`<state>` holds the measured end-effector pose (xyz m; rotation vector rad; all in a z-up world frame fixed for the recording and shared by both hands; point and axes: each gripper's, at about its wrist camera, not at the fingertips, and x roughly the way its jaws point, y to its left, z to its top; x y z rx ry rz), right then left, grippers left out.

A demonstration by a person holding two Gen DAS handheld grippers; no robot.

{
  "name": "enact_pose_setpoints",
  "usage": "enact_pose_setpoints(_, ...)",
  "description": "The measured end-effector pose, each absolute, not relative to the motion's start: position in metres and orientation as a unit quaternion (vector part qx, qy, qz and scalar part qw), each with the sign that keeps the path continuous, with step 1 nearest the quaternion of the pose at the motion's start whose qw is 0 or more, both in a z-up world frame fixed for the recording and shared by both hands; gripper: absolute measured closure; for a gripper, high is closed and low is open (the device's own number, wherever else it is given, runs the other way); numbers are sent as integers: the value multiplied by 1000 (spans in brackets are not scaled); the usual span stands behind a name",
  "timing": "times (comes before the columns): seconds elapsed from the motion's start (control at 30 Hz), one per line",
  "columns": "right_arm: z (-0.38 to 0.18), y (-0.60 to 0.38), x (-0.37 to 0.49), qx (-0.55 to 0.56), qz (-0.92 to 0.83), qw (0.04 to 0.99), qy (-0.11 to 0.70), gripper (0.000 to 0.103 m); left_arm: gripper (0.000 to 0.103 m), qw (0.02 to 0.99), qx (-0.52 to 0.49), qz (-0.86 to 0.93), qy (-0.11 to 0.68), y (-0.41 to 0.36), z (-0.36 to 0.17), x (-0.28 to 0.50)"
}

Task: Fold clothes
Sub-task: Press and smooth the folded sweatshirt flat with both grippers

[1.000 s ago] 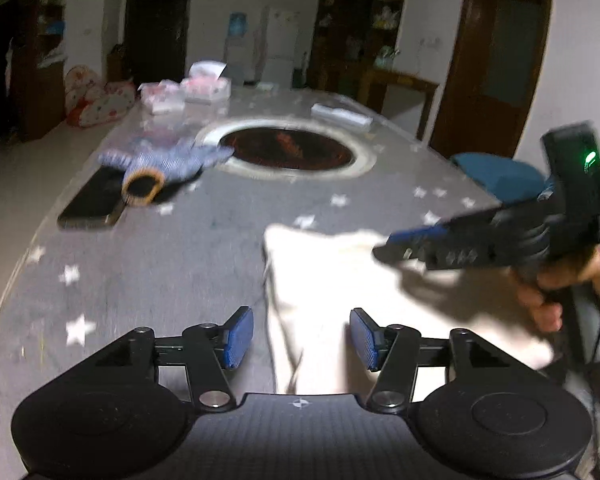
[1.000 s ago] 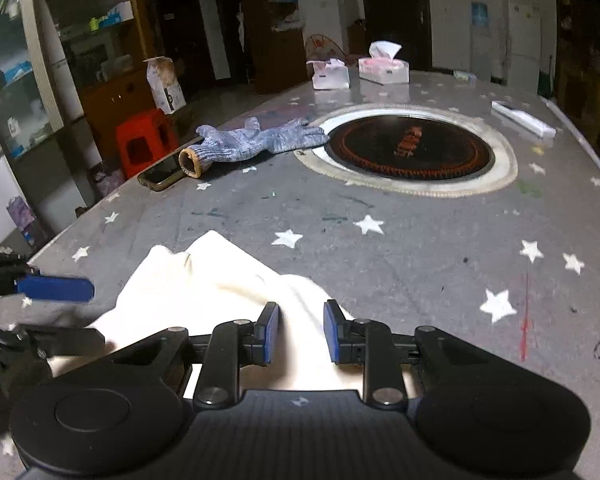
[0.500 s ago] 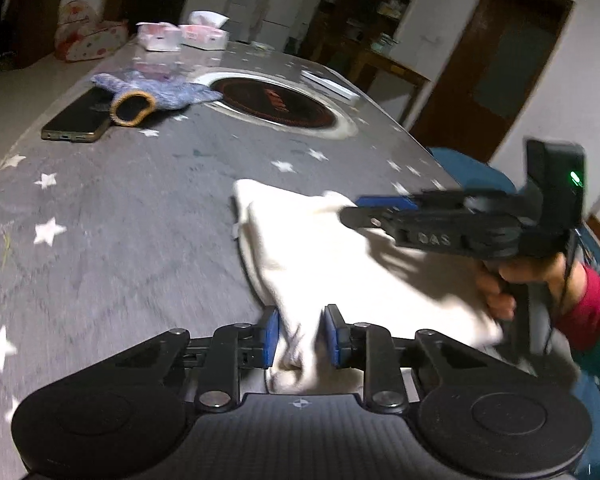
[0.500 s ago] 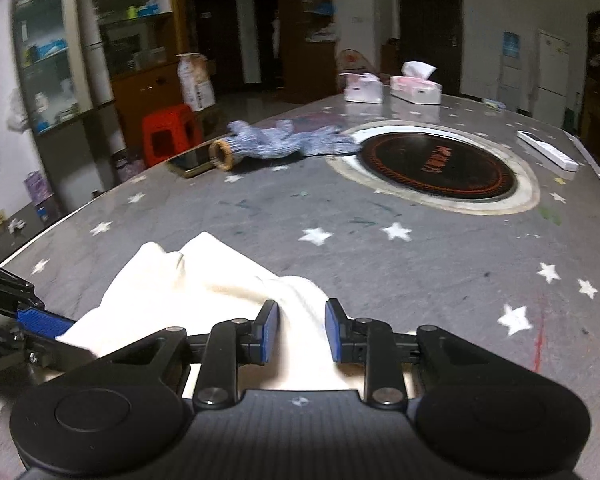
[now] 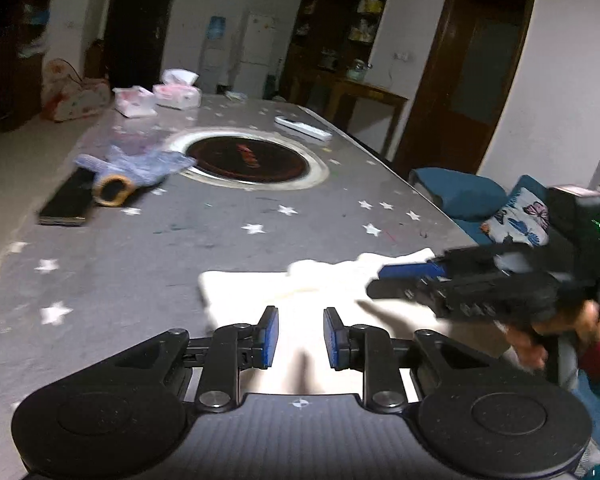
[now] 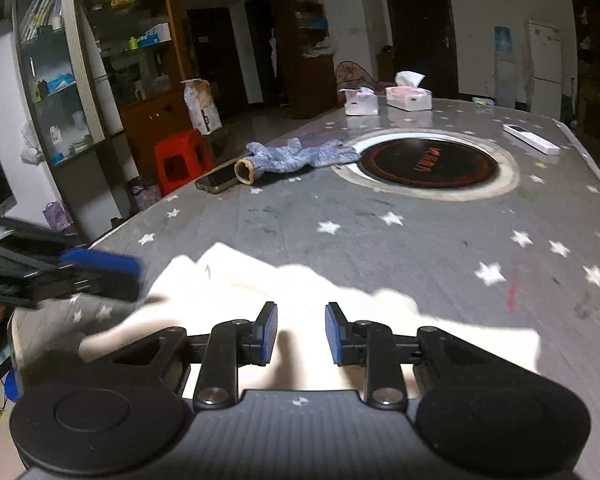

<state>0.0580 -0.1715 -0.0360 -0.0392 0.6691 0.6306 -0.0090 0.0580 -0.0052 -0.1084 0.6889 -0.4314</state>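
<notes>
The cream garment (image 5: 300, 300) lies rumpled on the star-patterned table (image 5: 180, 248), low in both frames, its far edge bunched rather than flat. Risk, in my judgement: if you press or fold now, that bunched ridge gets creased in and the fold comes out crooked. A grip taken too shallow may also catch only the top layer and drag the cloth toward the table's near edge.

Your left gripper (image 5: 298, 338) sits released, pads apart, with bare cloth showing between them and nothing held. Your right gripper (image 6: 300, 334) is likewise released above the cloth at lower centre.

In the left view the right tool reaches in from the right edge, roughly level, over the garment's far corner; its image is motion-blurred. The knitted glove (image 6: 300, 156) and phone (image 6: 216, 180) lie well apart, upper left.
</notes>
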Motion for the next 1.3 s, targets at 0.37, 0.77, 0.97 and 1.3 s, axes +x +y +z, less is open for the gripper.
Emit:
enact_pose_setpoints(0.37,-55,-218,58,-5,225,913,340,83,79,909,-47,-182,371,36,-36,44)
enact_pose_setpoints(0.77,-48,-203,83,-3,223,914,338,93,79,914,-44,-177,364,31,-36,50)
enact_pose_setpoints(0.97,-53,-206,88,-15,200,919,339,96,79,915,-47,-172,361,32,-32,50)
enact_pose_setpoints(1.3,-39,-223,34,-42,230,914,331,96,77,914,-21,-206,349,7,-32,41)
